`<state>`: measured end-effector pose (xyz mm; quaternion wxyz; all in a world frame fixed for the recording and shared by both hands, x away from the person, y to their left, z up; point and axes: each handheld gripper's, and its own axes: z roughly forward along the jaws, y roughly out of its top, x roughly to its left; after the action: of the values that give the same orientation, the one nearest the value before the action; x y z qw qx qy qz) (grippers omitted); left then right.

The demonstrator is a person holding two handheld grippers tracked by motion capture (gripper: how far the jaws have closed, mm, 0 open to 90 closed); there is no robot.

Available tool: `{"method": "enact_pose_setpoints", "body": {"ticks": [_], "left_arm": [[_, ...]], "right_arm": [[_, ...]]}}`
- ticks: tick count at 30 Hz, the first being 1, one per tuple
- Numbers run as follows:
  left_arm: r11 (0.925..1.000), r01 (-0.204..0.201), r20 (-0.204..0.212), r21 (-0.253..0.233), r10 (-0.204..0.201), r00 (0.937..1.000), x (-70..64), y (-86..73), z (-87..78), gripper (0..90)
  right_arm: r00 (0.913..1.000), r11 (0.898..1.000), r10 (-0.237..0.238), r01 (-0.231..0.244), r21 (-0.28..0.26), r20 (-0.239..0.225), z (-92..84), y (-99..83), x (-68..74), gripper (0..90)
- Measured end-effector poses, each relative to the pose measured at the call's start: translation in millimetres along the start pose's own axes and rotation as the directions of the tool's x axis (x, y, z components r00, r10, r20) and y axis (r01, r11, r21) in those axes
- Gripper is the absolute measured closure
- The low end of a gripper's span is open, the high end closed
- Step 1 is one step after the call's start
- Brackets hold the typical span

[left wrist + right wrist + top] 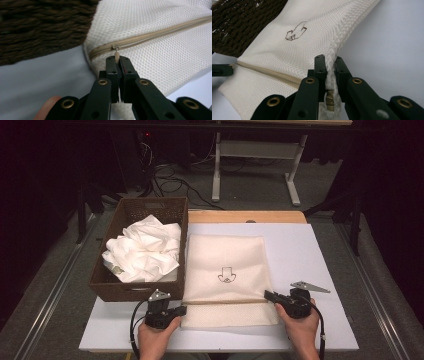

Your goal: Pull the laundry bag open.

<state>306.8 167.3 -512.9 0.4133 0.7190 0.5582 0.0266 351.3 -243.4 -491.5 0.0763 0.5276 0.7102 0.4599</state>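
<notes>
- The mesh laundry bag lies flat on the white surface, near its middle, with a small drawn emblem on its top side.
- A beige zipper runs across the bag near its 6 o'clock edge, from the 9 o'clock side to the 3 o'clock side.
- The zipper pull sits at the 9 o'clock end of the zipper, close to the rounded corner of the bag.
- The left hand-held gripper is closed on this pull; in the left gripper view the two black jaws pinch the small tab between their tips.
- The right hand-held gripper is closed on the bag's edge at the 3 o'clock end of the zipper; in the right gripper view the mesh is bunched up between its jaws.
- A person's hand holds each gripper, coming in from the 6 o'clock edge of the high view.
- The brown woven basket stands just beside the bag, on its 9 o'clock side.
- Crumpled white cloth lies inside the basket.
</notes>
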Motion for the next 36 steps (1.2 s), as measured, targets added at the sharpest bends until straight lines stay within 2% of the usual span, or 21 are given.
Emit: {"method": "enact_pose_setpoints", "body": {"ticks": [4, 7, 14, 17, 19, 21, 24, 25, 26, 27, 28, 30, 31, 32, 33, 35, 36], "left_arm": [[0.9998, 0.021, 0.001, -0.004, -0.021, 0.9998, 8.9, -1.6, -5.0, 87.7], [0.9999, 0.016, -0.001, -0.002, -0.016, 0.9999, 10.9, -2.0, -6.1, 87.7], [0.9999, 0.002, 0.001, 0.014, -0.002, 1.0000, 19.4, -3.1, -9.8, 87.9], [0.9998, -0.008, -0.005, 0.016, 0.008, 1.0000, 20.4, -4.0, -9.4, 87.9], [0.9998, -0.012, -0.009, 0.014, 0.012, 0.9999, 20.3, -4.5, -7.6, 88.0], [1.0000, -0.007, 0.002, 0.003, 0.007, 1.0000, 20.8, -5.7, -5.6, 87.9], [0.9995, -0.016, -0.008, -0.027, 0.016, 0.9998, 19.9, -7.2, -7.9, 87.0], [0.9985, -0.014, -0.007, -0.053, 0.013, 0.9999, 19.5, -8.0, -10.0, 83.6], [0.9980, -0.009, -0.004, -0.062, 0.009, 0.9999, 19.5, -8.0, -11.7, 74.3], [0.9978, -0.010, 0.005, -0.066, 0.010, 0.9999, 20.1, -8.0, -13.6, 52.4], [0.9972, -0.012, 0.015, -0.074, 0.013, 0.9998, 20.2, -8.1, -15.2, 52.4], [0.9954, -0.023, 0.021, -0.094, 0.025, 0.9995, 18.3, -8.2, -19.8, 36.6], [0.9949, -0.028, 0.030, -0.097, 0.031, 0.9991, 17.4, -8.2, -21.2, 30.7], [0.9943, -0.040, 0.036, -0.099, 0.044, 0.9984, 15.8, -8.1, -23.1, 24.8], [0.9940, -0.057, 0.035, -0.093, 0.060, 0.9976, 14.6, -7.8, -24.6, 18.0], [0.9920, -0.087, 0.036, -0.091, 0.091, 0.9952, 13.2, -7.6, -28.6, 9.6], [0.9886, -0.106, -0.009, -0.107, 0.106, 0.9943, 12.1, -8.2, -31.5, 6.4]], "right_arm": [[1.0000, 1.000, 0.004, -0.005, 0.007, 0.007, 1.6, -0.8, -1.6, 84.6], [0.9999, 1.000, -0.005, 0.004, 0.013, 0.013, 3.2, -1.5, -2.4, 84.6], [0.9993, 0.999, 0.013, -0.015, 0.036, 0.034, 9.7, -4.1, -6.9, 84.7], [0.9994, 0.999, -0.011, 0.009, 0.044, 0.034, 11.7, -5.8, -8.8, 84.9], [0.9982, 0.998, -0.028, 0.025, 0.055, 0.053, 12.7, -7.2, -7.5, 84.9], [0.9978, 0.998, -0.022, 0.018, 0.061, 0.063, 13.5, -8.2, -9.3, 84.9], [0.9987, 0.998, -0.032, 0.029, 0.063, 0.040, 13.9, -9.1, -11.4, 83.1], [0.9988, 0.998, -0.039, 0.037, 0.053, 0.031, 13.2, -9.3, -11.8, 78.5], [0.9986, 0.998, -0.045, 0.044, 0.038, 0.027, 11.7, -9.1, -11.5, 70.6], [0.9964, 0.997, -0.072, 0.072, 0.005, 0.044, 7.1, -7.1, -9.7, 50.0], [0.9964, 0.997, -0.072, 0.072, 0.005, 0.044, 7.1, -7.1, -9.7, 50.0], [0.9952, 0.994, -0.093, 0.094, -0.058, 0.033, 2.5, -4.7, -9.0, 31.3], [0.9949, 0.993, -0.095, 0.097, -0.063, 0.035, -0.2, -3.2, -8.2, 26.1], [0.9932, 0.992, -0.108, 0.110, -0.059, 0.044, -1.7, -1.8, -7.7, 18.6], [0.9898, 0.992, -0.121, 0.124, -0.035, 0.076, -3.3, -0.1, -4.8, 12.1], [0.9800, 0.987, -0.161, 0.160, 0.016, 0.116, -4.3, 1.4, 1.1, 11.6], [0.9786, 0.983, -0.185, 0.183, 0.029, 0.090, -4.9, 1.9, 4.4, 11.0]]}}
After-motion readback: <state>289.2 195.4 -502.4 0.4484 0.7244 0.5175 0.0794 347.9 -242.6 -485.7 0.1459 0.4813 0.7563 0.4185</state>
